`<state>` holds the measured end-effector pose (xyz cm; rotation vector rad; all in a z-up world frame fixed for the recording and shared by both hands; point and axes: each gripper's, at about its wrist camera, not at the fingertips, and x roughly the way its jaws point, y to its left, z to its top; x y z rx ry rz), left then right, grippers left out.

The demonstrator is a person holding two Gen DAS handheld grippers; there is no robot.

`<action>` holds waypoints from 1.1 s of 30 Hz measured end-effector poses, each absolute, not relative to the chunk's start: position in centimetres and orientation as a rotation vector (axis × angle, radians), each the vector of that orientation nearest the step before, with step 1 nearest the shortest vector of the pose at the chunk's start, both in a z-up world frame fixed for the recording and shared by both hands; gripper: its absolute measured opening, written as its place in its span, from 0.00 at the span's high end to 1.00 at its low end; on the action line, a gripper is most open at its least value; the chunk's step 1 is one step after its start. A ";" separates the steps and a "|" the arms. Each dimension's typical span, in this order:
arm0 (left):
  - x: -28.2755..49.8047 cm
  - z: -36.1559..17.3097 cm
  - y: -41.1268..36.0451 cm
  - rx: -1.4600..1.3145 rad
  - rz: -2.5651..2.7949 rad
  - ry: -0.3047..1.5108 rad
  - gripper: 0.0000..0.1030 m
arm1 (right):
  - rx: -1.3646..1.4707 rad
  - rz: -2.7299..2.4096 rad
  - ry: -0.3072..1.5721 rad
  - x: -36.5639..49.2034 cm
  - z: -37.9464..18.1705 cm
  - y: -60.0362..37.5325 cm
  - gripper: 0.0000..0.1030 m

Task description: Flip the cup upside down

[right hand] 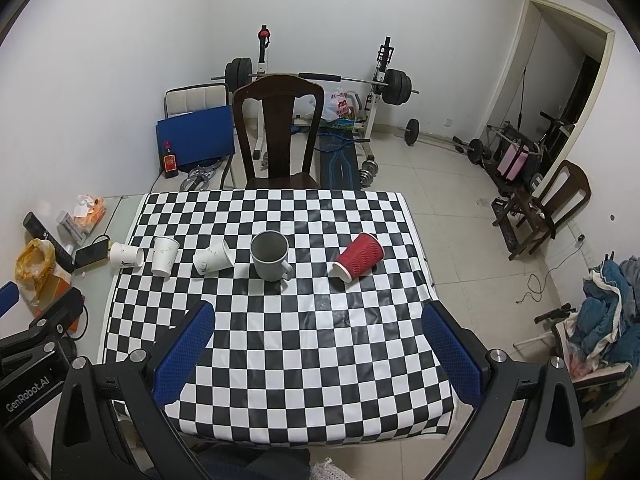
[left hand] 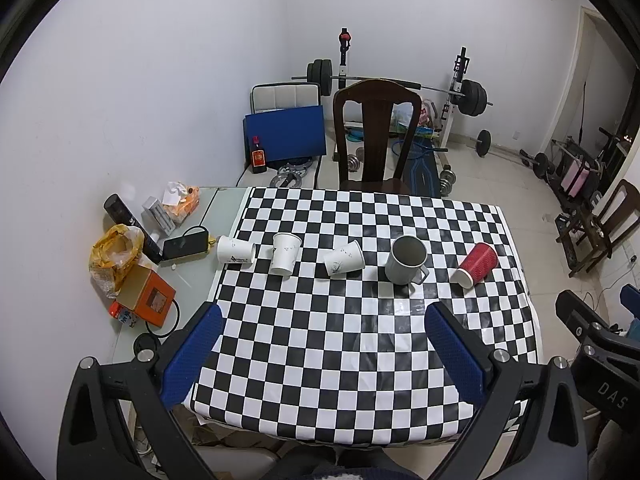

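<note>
1. Nearest are the two claws. The left gripper (left hand: 322,354) is held over the near edge of the table with its blue-padded fingers (left hand: 192,354) spread wide, nothing between them.
2. The right gripper (right hand: 316,354) hangs the same way, blue pads far apart and empty, above the checked tablecloth (right hand: 280,360).
3. Further in, five cups sit in a rough row across the cloth, well apart from both claws.
4. The grey mug (right hand: 270,255) stands upright in the middle, mouth open upward, handle turned toward the near right.
5. To its right the red cup (right hand: 359,256), ribbed paper with a white inside, lies on its side.
6. To the left, one white paper cup (right hand: 213,262) lies tipped over, another white cup (right hand: 165,255) stands upright, and a third (right hand: 126,255) lies on its side at the cloth's left edge.
7. Beyond the table stands a dark wooden chair (right hand: 278,132), with a barbell rack (right hand: 320,76) against the wall.
</note>
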<state>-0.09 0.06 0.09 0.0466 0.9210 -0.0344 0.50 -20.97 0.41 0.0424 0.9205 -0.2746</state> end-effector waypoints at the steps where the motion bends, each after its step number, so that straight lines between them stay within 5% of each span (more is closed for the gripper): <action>1: -0.1 0.1 0.0 0.050 -0.032 0.921 0.00 | 0.045 -0.274 0.919 0.3 0.5 -20.8 0.00; 33: -0.2 0.1 0.1 0.047 -0.036 0.919 0.00 | 0.045 -0.263 0.924 0.2 1.7 -20.7 0.00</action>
